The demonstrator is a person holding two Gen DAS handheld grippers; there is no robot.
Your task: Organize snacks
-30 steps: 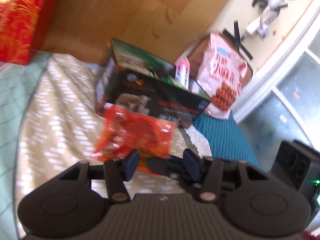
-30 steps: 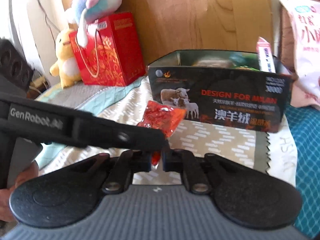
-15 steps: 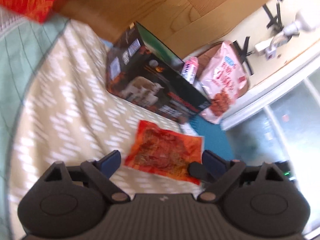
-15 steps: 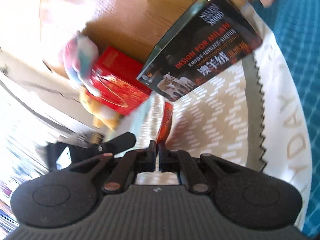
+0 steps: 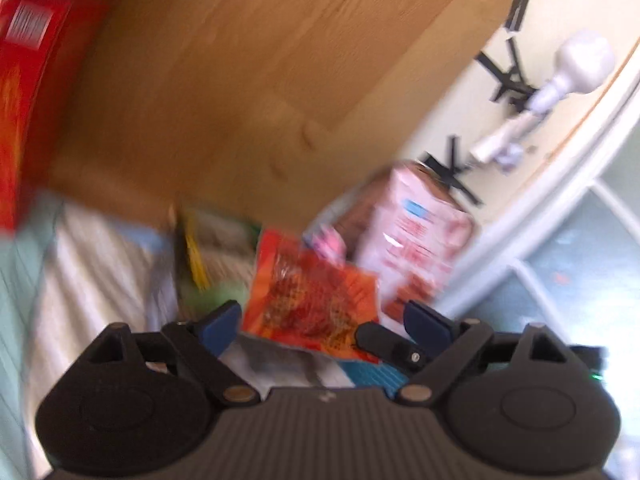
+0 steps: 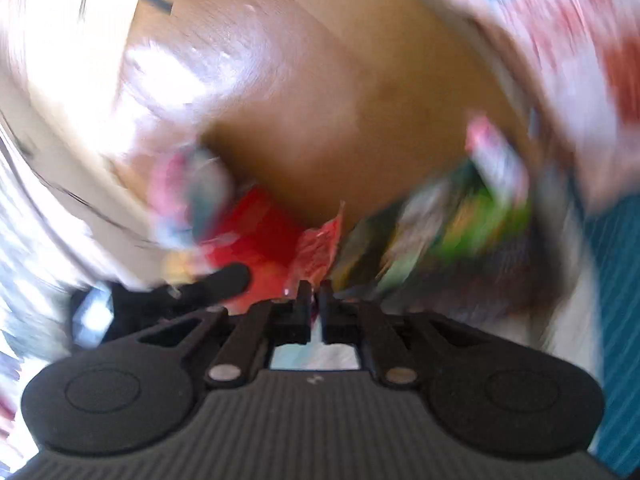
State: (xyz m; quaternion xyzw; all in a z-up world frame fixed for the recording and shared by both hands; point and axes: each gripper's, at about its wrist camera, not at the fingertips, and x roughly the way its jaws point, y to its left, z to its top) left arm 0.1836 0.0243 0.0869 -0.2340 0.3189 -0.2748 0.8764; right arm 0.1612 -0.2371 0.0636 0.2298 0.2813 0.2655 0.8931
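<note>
I am holding up the orange snack bag.

My right gripper (image 6: 315,294) is pinching the orange snack bag (image 5: 316,300) tight by its edge, in front of the open box (image 5: 212,252). My left gripper (image 5: 324,322) is spreading wide, touching nothing. The pink bag (image 5: 416,236) is leaning just beside the box.

Your right wrist view is motion-smeared; the box (image 6: 460,236) contents are unreadable. The red bag (image 5: 24,92) is cut by the left edge.
</note>
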